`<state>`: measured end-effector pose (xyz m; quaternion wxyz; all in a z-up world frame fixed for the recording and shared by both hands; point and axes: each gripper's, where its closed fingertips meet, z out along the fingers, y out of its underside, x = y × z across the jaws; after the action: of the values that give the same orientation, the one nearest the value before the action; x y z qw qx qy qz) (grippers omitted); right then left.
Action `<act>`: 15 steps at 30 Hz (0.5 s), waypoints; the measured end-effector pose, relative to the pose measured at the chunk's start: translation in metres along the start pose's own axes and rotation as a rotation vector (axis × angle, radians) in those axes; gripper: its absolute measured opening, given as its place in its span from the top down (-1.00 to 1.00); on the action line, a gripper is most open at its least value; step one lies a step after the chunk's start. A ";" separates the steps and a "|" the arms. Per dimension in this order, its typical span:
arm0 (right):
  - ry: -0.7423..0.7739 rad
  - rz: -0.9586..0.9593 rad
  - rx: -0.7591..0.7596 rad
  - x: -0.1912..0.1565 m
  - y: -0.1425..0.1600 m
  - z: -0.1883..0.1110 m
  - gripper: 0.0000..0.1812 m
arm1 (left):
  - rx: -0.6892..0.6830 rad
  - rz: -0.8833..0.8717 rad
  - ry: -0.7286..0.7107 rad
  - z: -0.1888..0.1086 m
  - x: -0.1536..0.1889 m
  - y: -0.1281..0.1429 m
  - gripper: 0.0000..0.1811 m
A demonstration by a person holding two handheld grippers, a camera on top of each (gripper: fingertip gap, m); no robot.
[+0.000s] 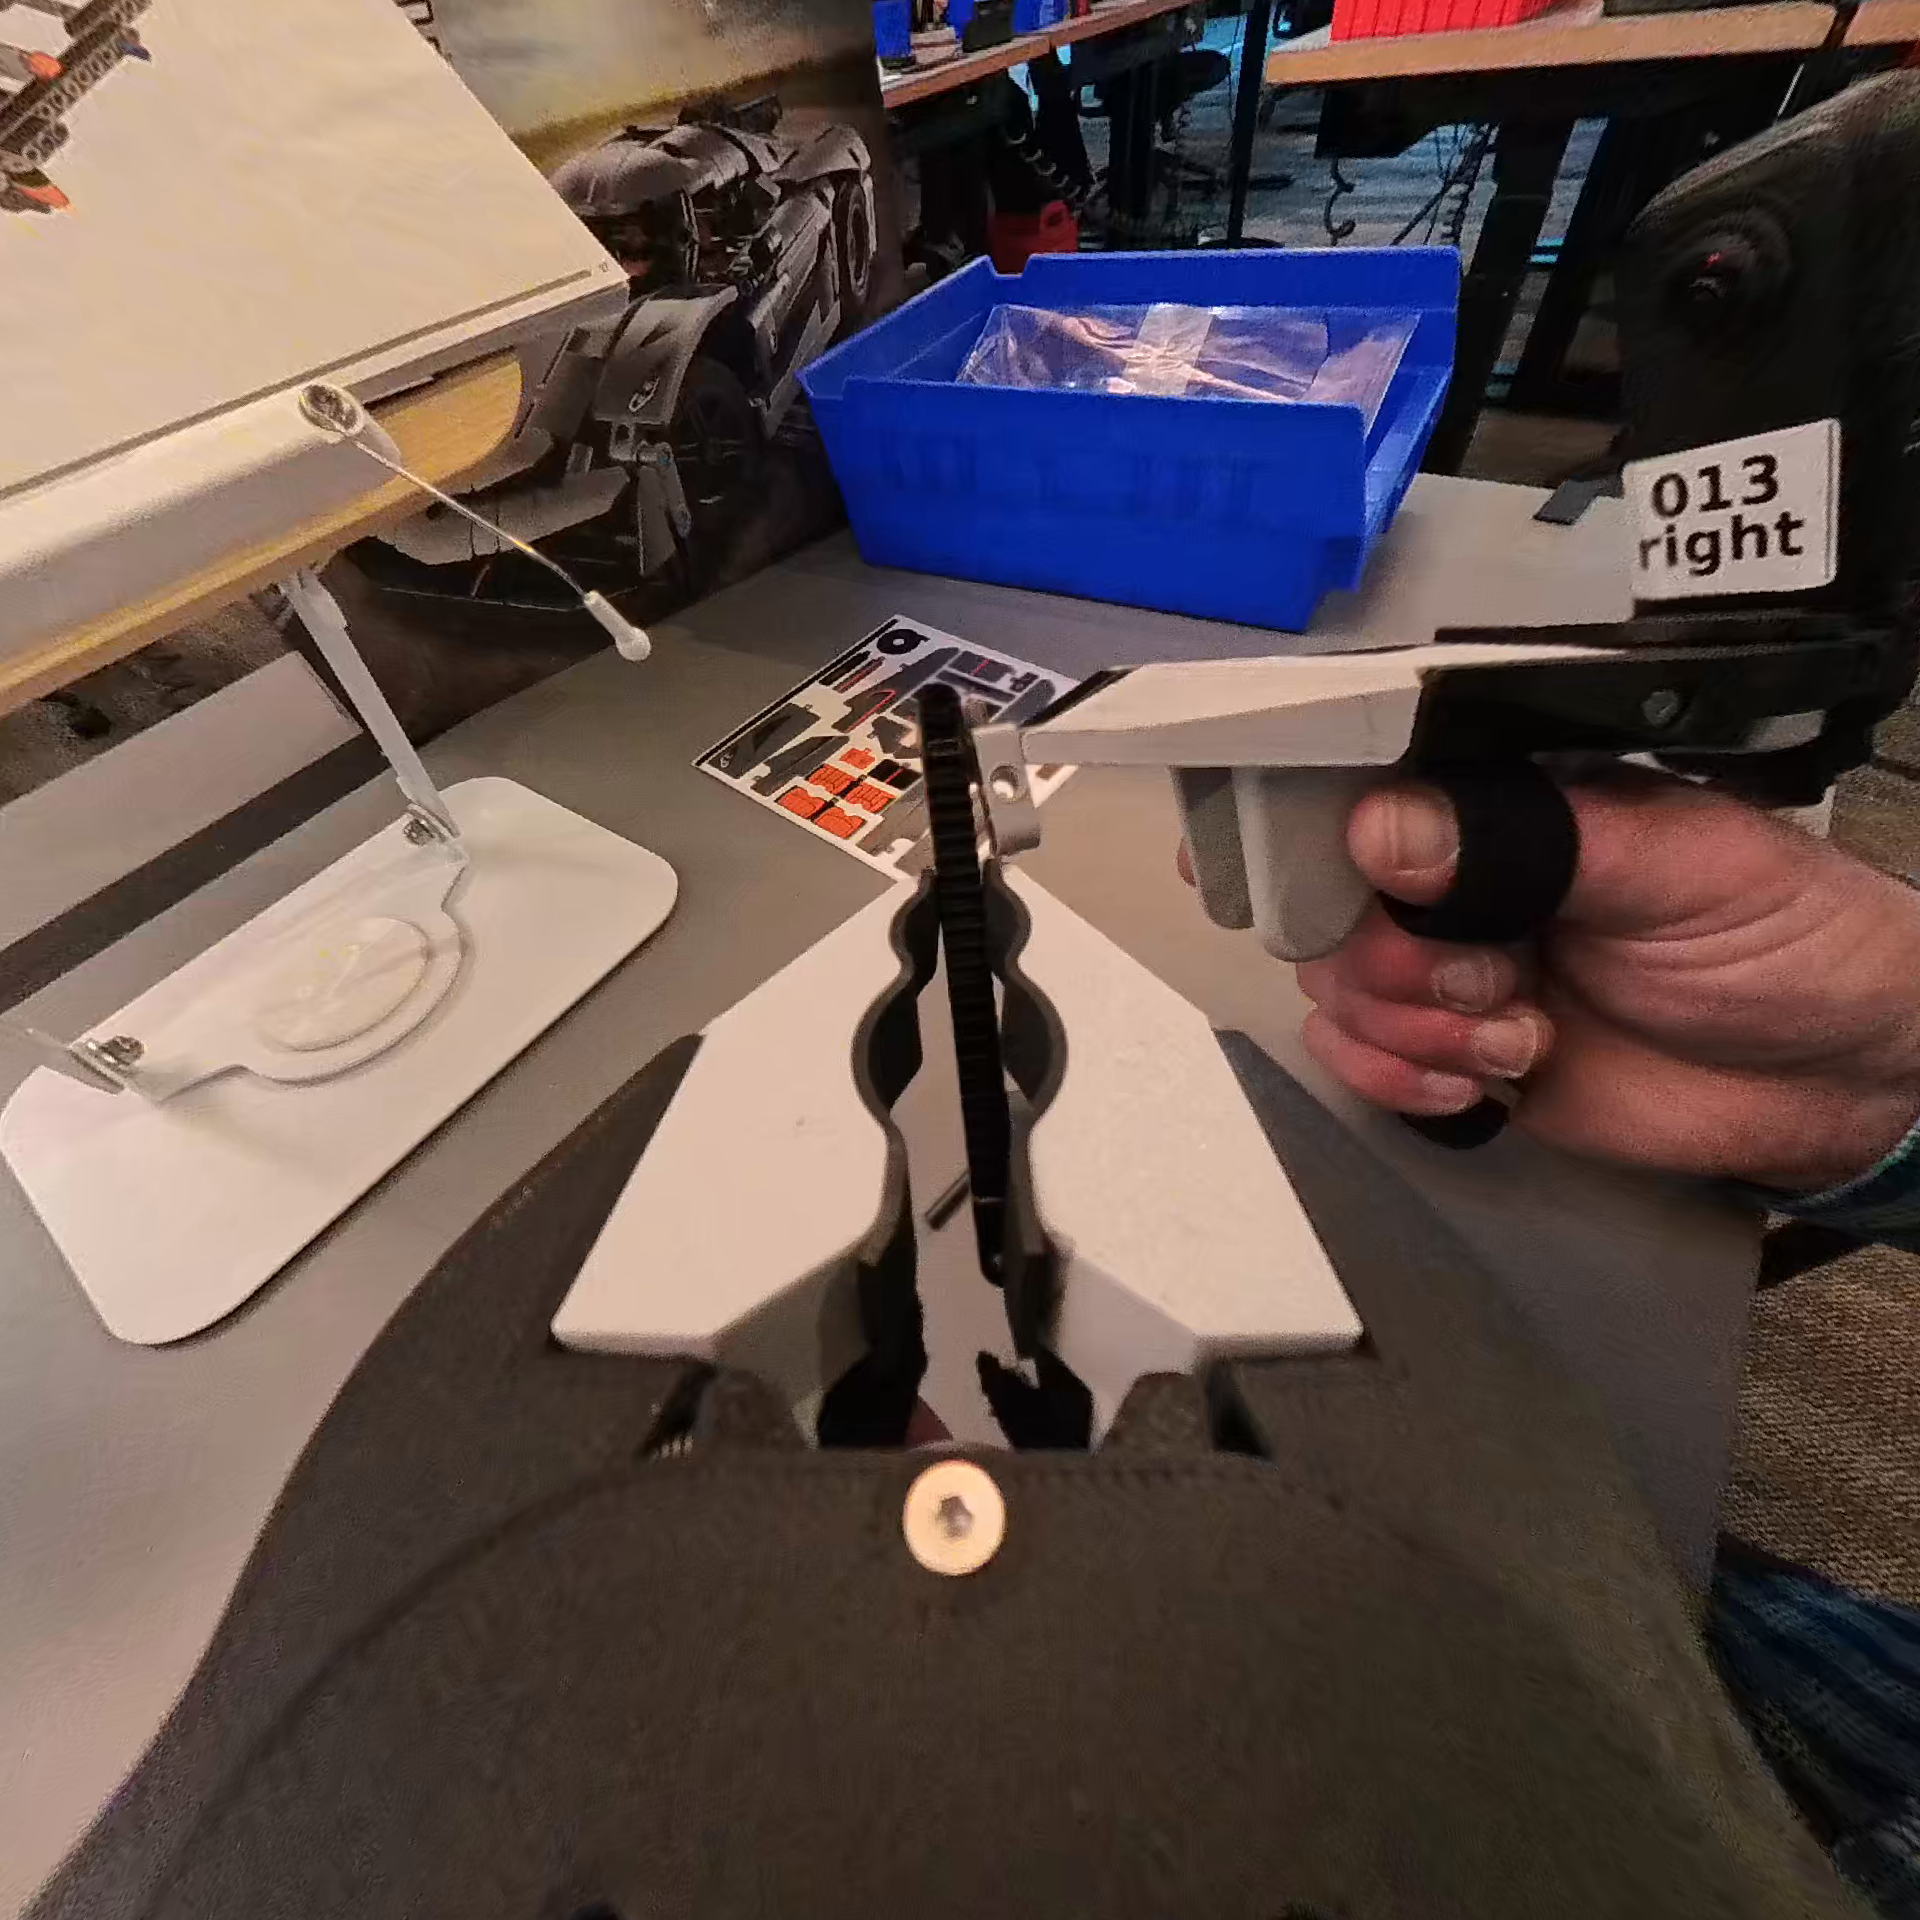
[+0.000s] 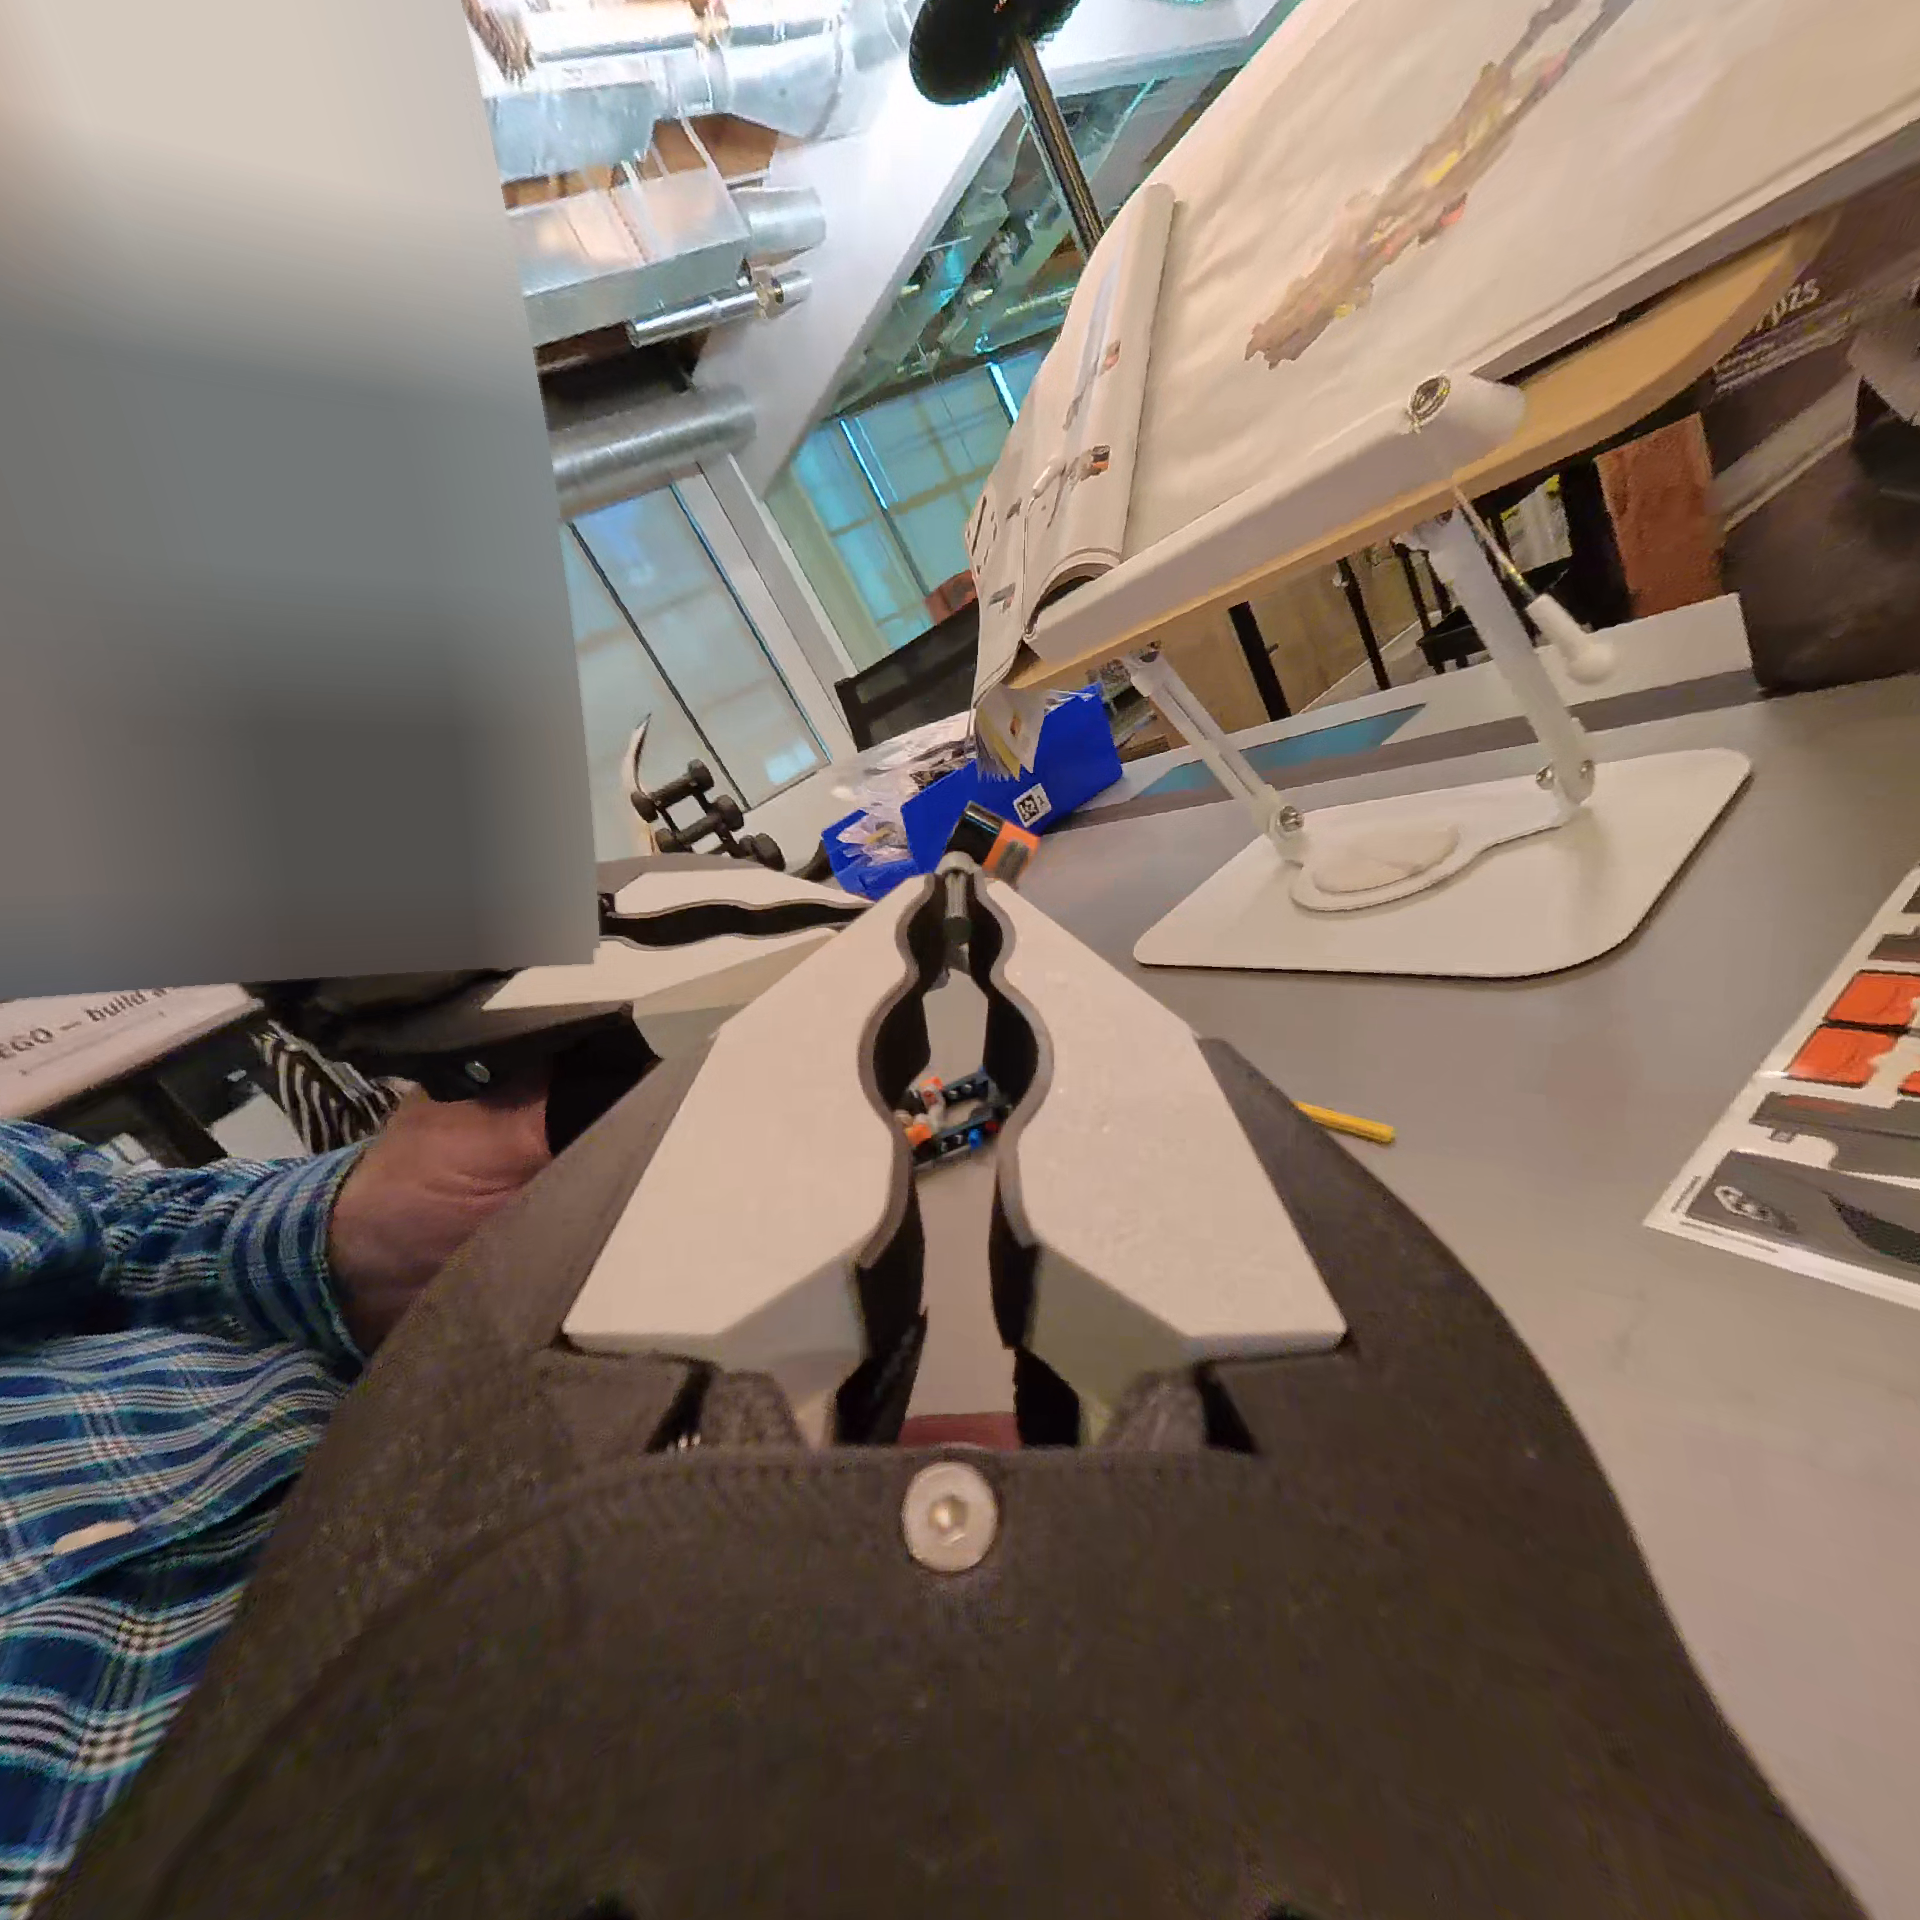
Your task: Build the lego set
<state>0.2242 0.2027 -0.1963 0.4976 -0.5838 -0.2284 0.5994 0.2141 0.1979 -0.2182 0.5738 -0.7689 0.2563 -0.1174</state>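
My left gripper is shut on a thin black toothed gear wheel, held edge-on and sticking out past the fingertips. My right gripper comes in from the right in a person's hand, its tips touching the side of the gear just above my left fingertips. In the right wrist view my right gripper is shut on a small dark grey pin at its very tip. My left gripper lies just left of it. A small black, orange and blue lego assembly sits on the table, seen through the finger gap.
An instruction booklet rests on a white stand at left. A sticker sheet lies ahead, with a blue bin holding a plastic bag behind it. A yellow piece lies on the grey table. The set's box stands at the back. Left and right tips are no more than a few centimetres apart.
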 end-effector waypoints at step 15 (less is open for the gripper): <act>0.116 -0.631 -0.179 0.000 -0.003 0.004 0.98 | -0.065 0.083 0.000 0.001 -0.002 -0.002 0.93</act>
<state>0.2214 0.2056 -0.1926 0.6177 -0.5588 -0.4209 0.3592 0.2135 0.1997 -0.2162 0.5530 -0.7759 0.2916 -0.0851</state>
